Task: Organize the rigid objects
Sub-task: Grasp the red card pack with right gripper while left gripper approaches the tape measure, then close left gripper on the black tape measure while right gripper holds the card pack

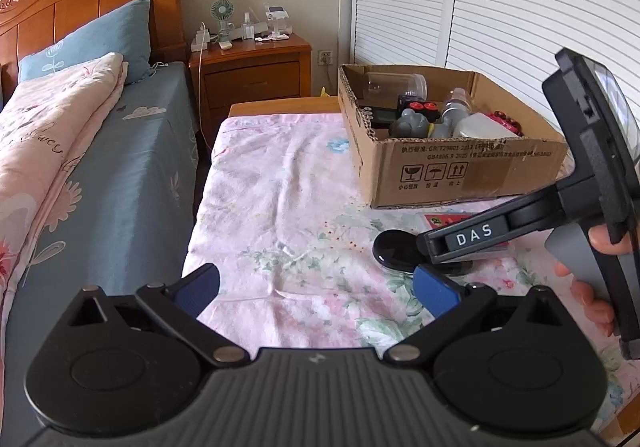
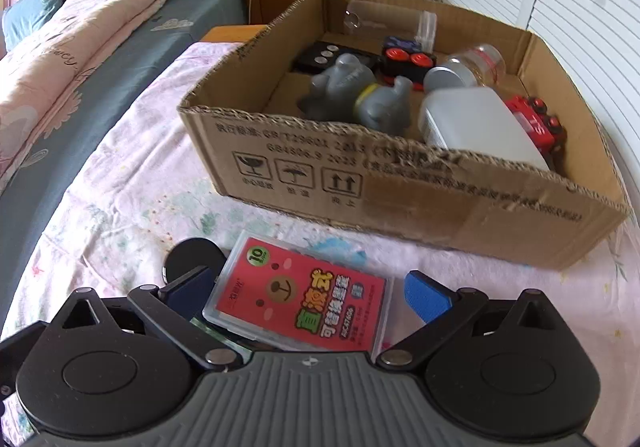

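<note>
Both tongs open, holding nothing. Left tongs (image 1: 316, 289) hover over the bare flowered pink cloth (image 1: 272, 183) covering the tabletop, blue pads spread wide. Right tongs (image 2: 310, 293) sit low over a clear plastic case with a red label (image 2: 298, 297), which lies flat on the cloth between the spread fingers; contact with either pad can't be confirmed. A round black disc (image 2: 196, 255) lies just left of the case, touching or nearly touching its edge. From the left wrist view the right tongs' body comes in from the right, marked DAS, with a person's hand (image 1: 592, 283) on the handle, above the same disc. Behind case and disc stands an open cardboard box (image 2: 400, 191) on the cloth, near the far right of the tabletop. Inside it: two grey elephant toys (image 2: 356, 95), a black and red toy vehicle (image 2: 404, 59), a white plastic container (image 2: 476, 123), a red toy train (image 2: 536, 121), a clear jar (image 2: 476, 65), a black device with round buttons (image 2: 320, 55). Bed (image 1: 100, 151) with pink quilt to the left, wooden nightstand (image 1: 252, 71) behind.
</note>
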